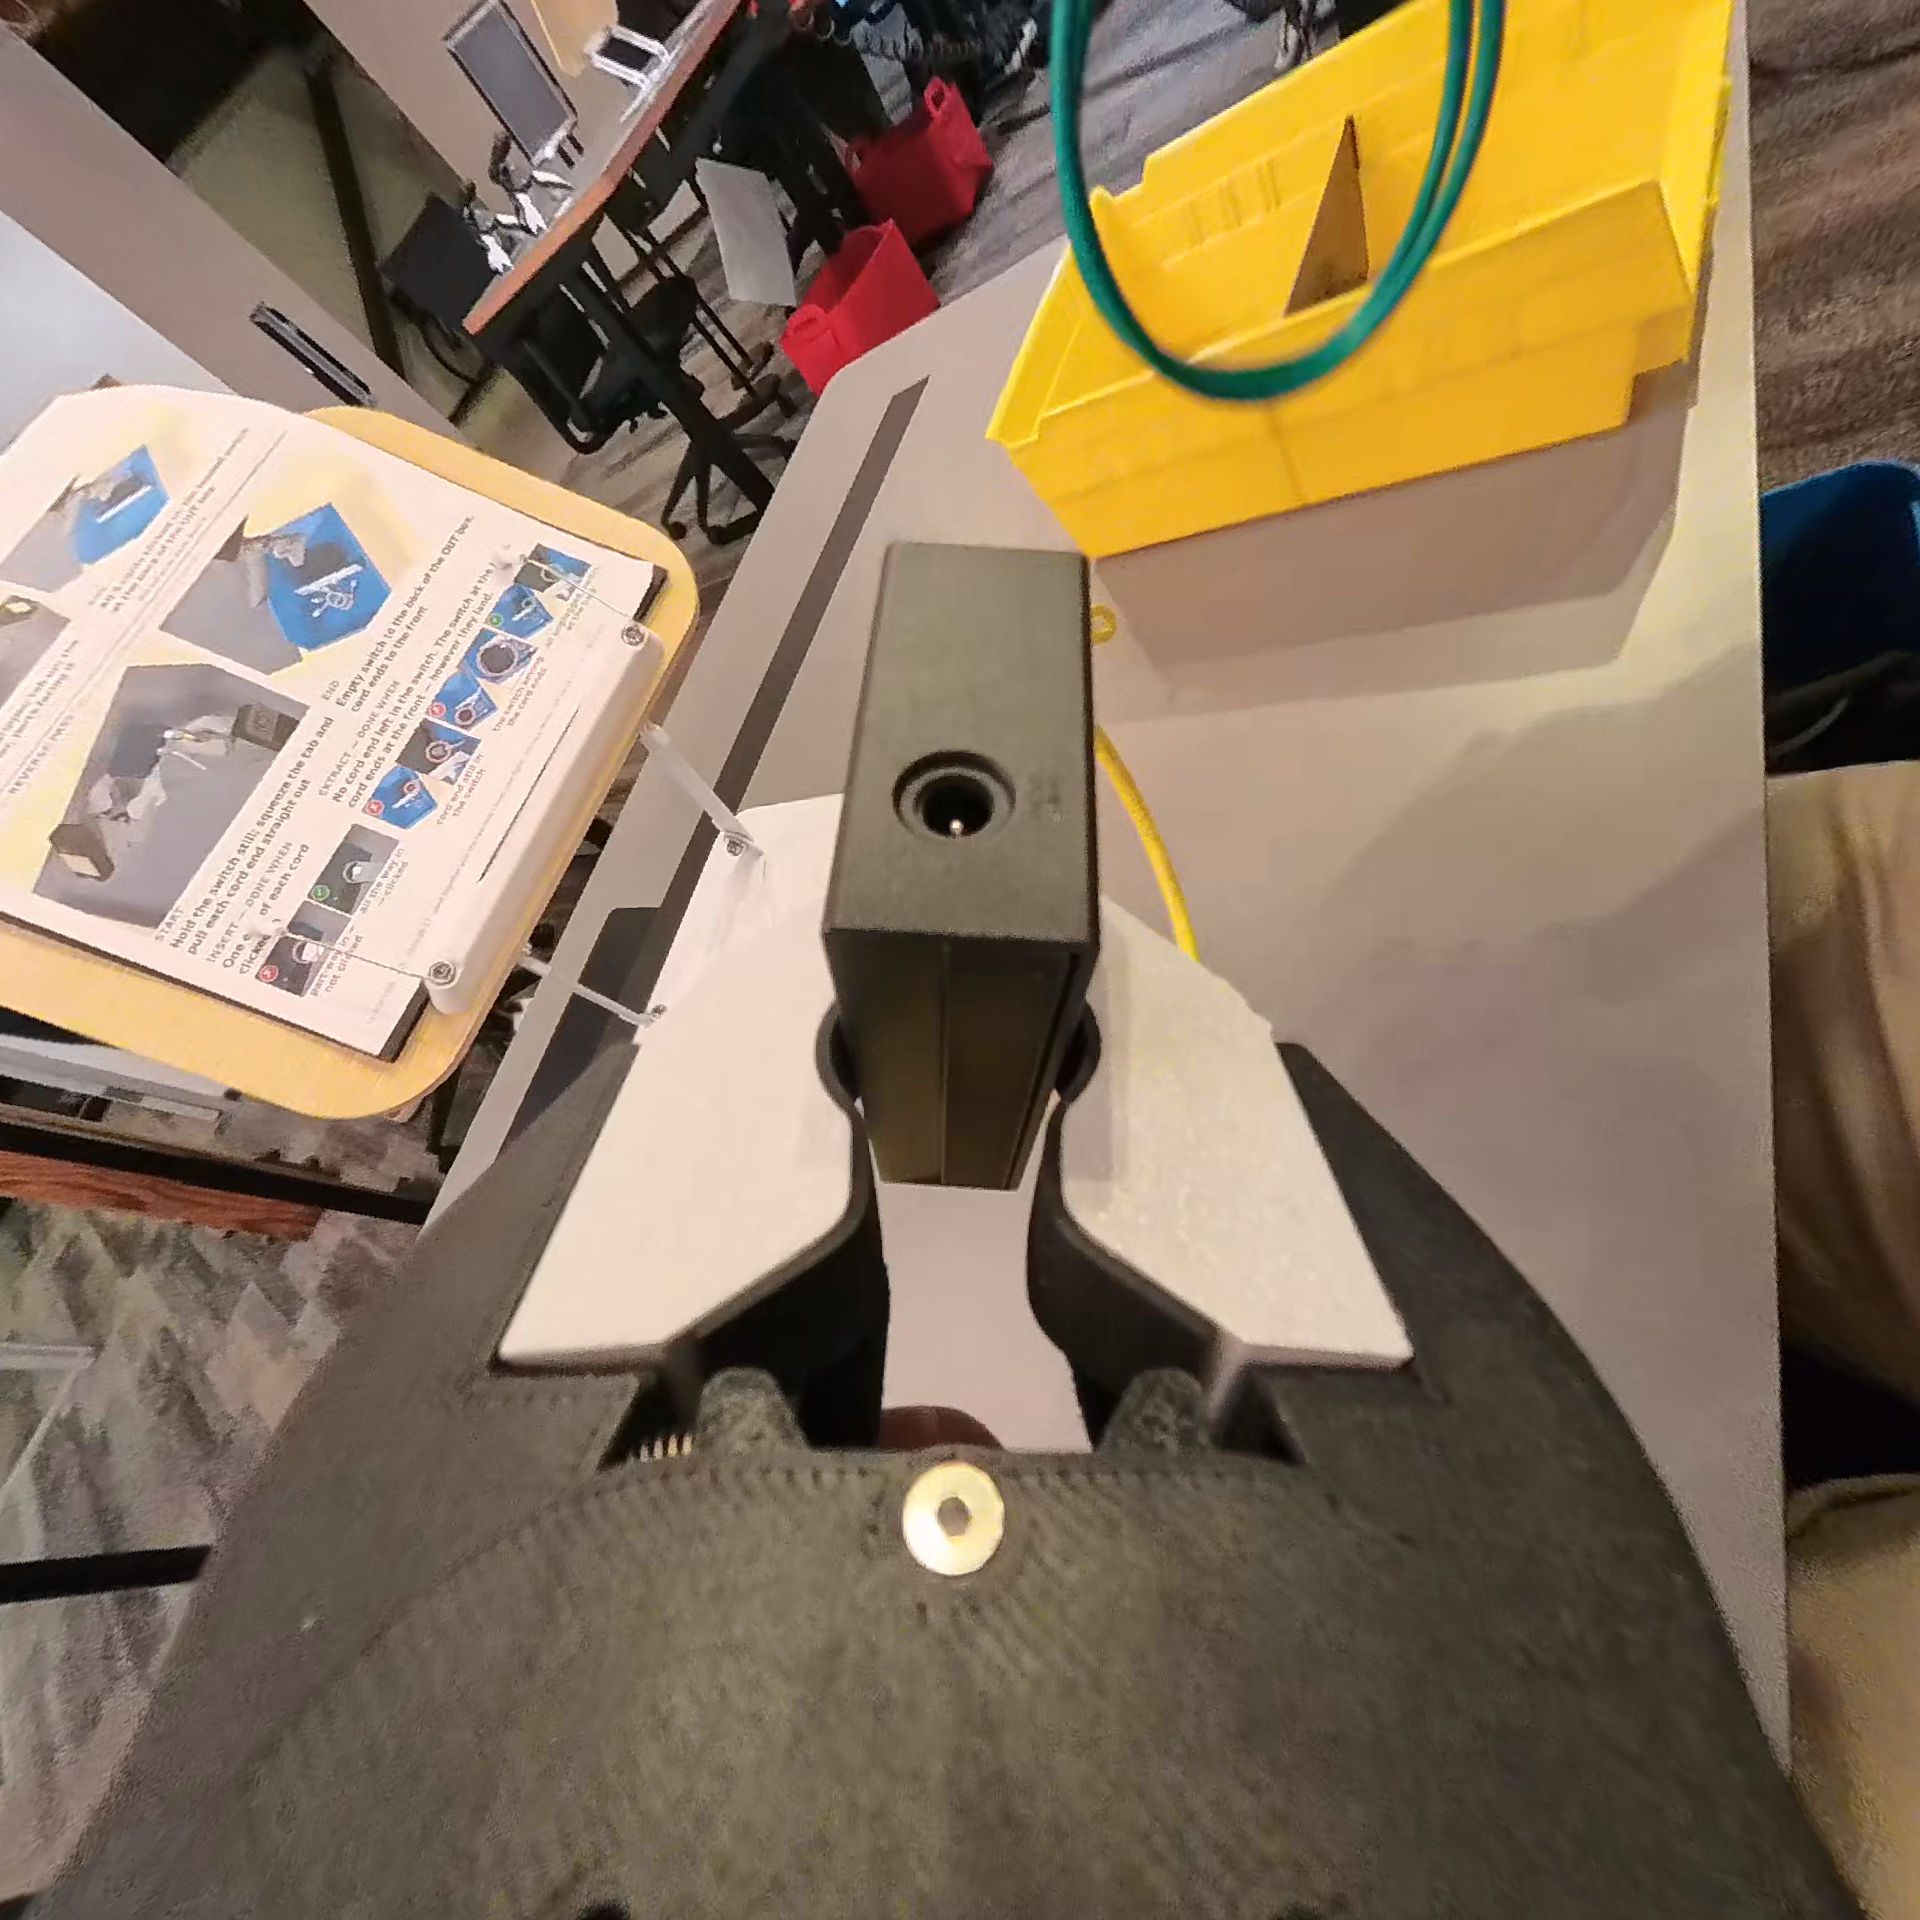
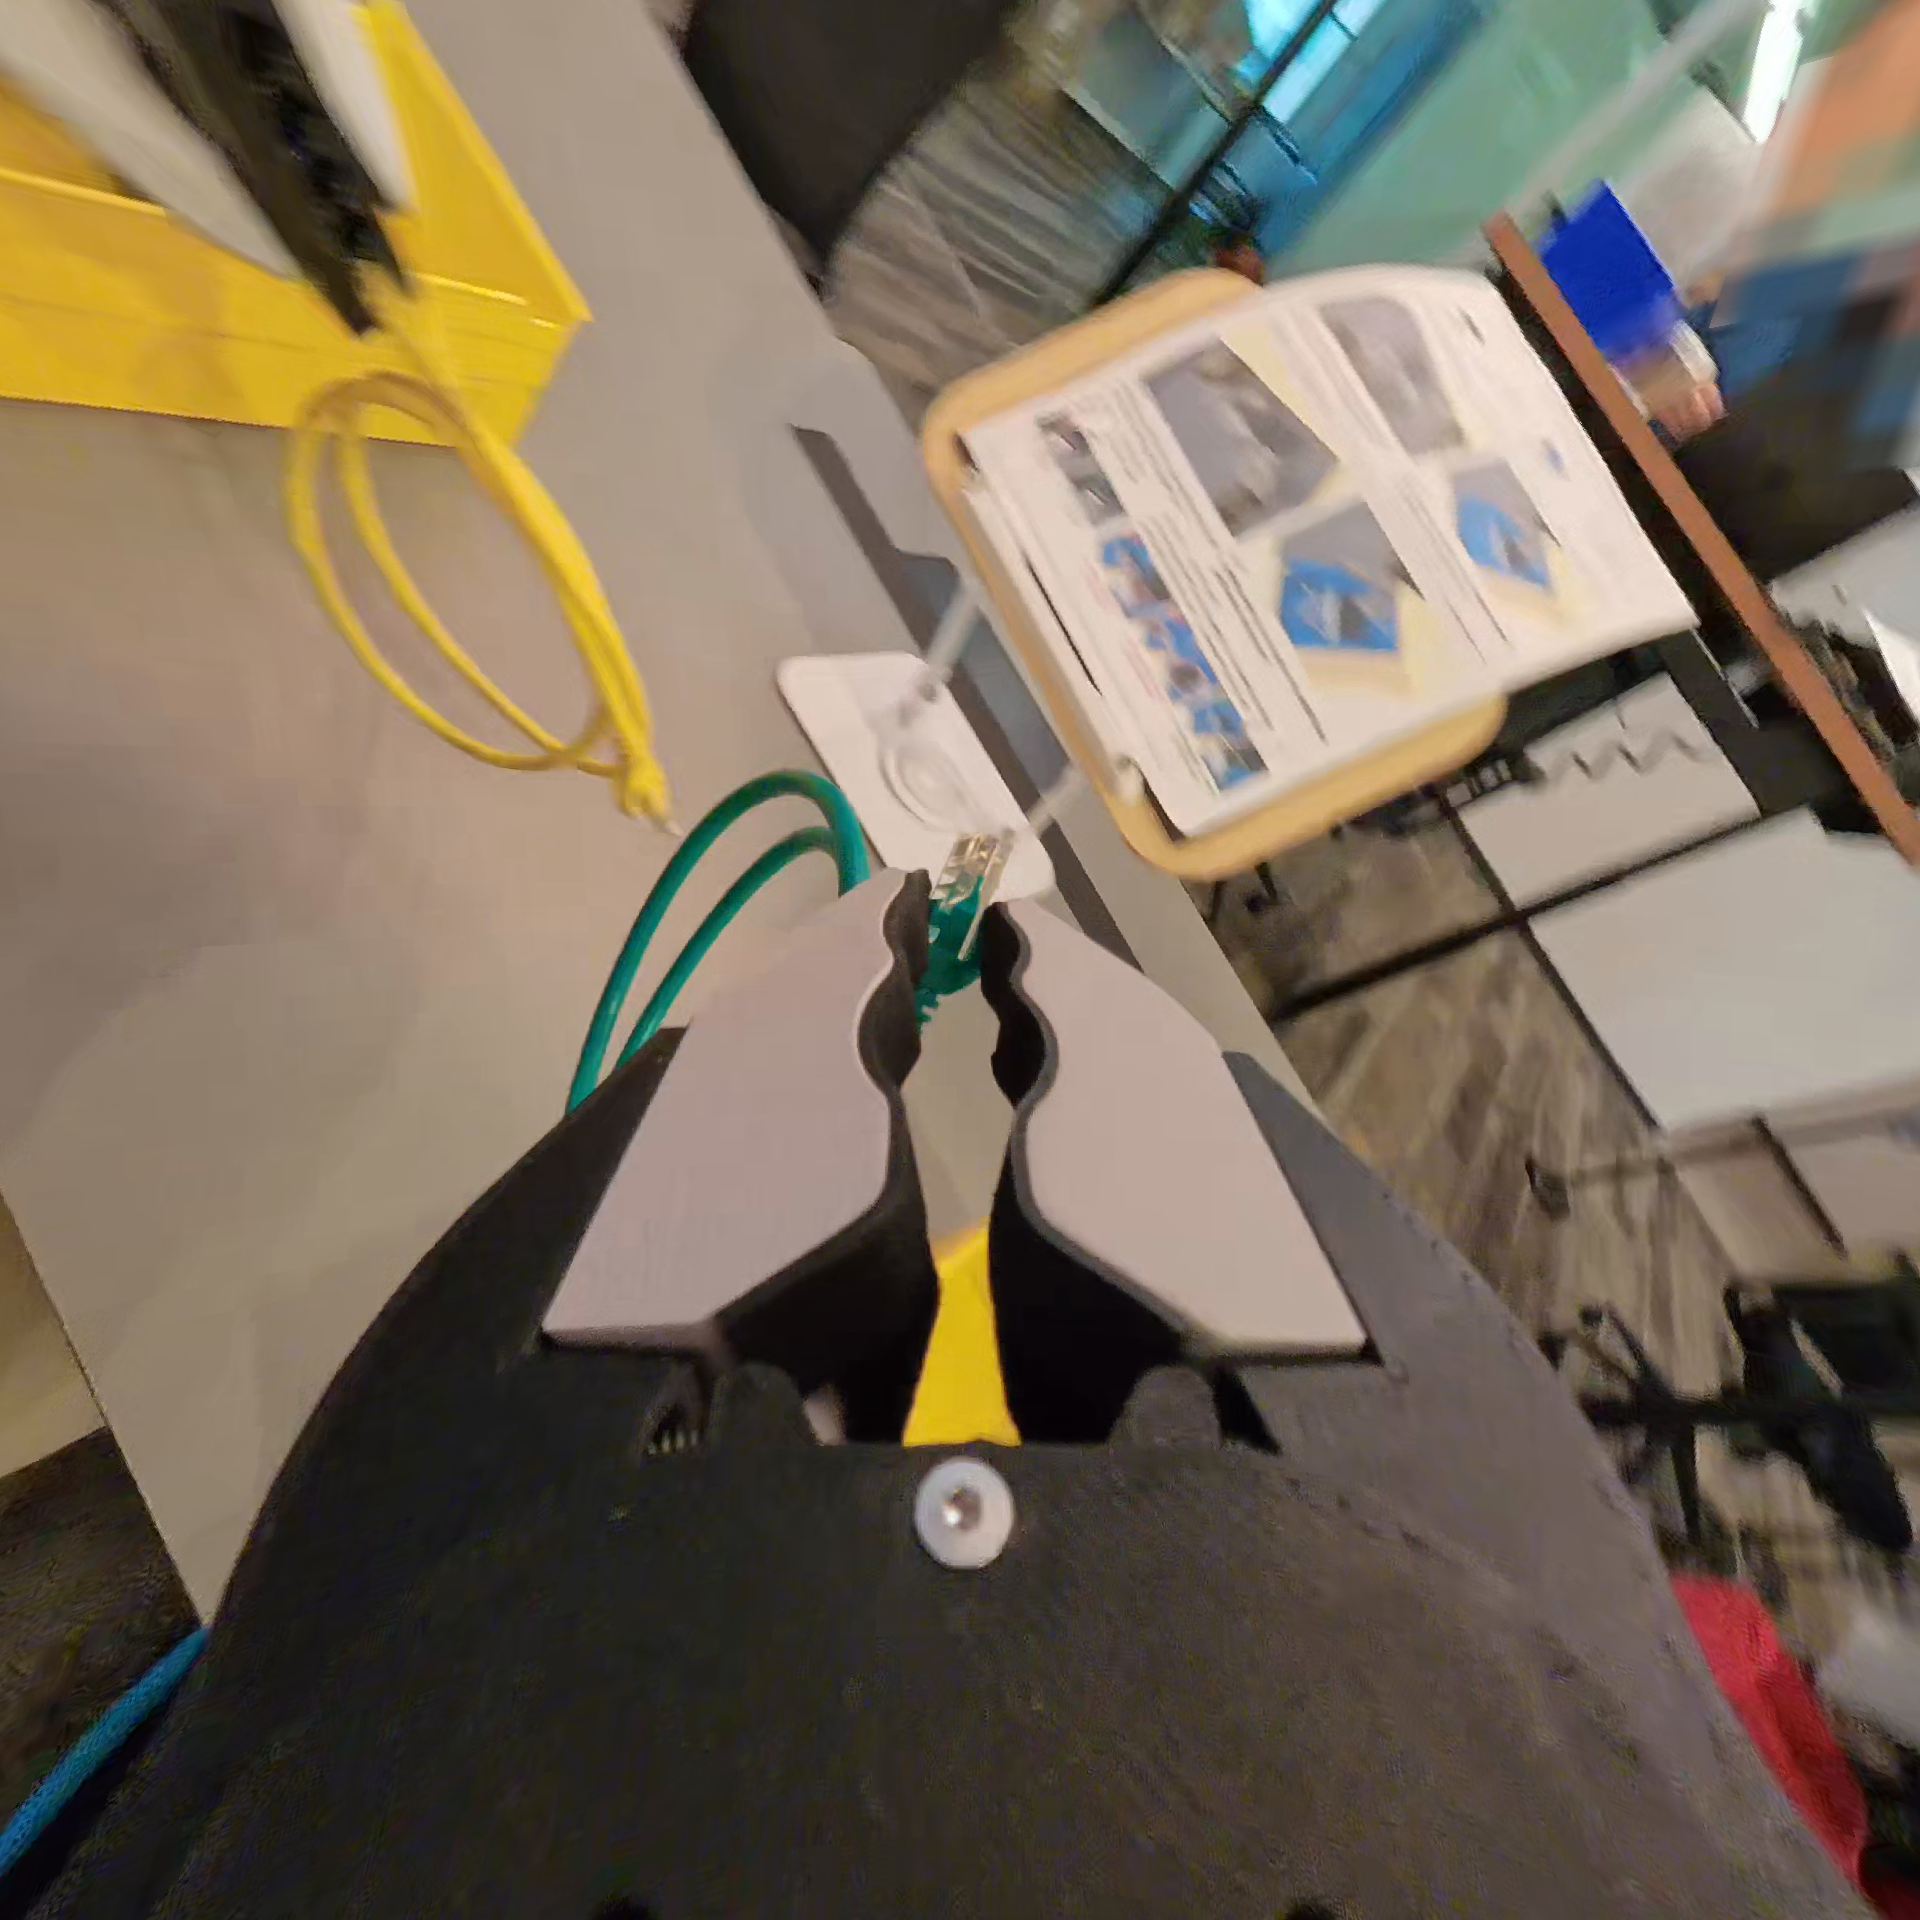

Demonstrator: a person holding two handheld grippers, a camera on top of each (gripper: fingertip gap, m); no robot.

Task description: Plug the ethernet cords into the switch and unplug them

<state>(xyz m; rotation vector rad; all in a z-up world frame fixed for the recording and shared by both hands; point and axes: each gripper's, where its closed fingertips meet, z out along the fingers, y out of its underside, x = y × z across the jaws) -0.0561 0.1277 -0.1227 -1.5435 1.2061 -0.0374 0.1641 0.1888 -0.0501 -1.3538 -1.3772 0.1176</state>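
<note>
The left gripper [image 1: 958, 1049] is clamping the black switch [image 1: 971, 821] above the desk [image 1: 1455, 935]. The right gripper [image 2: 951, 909] is pinching the green cord [image 2: 717, 914] by its plug [image 2: 961, 883]. A yellow cord [image 2: 468, 613] is lying beside the yellow bin [image 2: 312, 312].

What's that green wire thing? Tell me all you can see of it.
The green cord is a thin, flexible cable with a clear plastic plug at its tip. The right claw pinches it just behind the plug, which pokes out past the fingertips. Behind the claw the cord curves away in two strands over the grey table. In the left wrist view its loop hangs in the air in front of the yellow bin. The plug sits in no socket.
</note>
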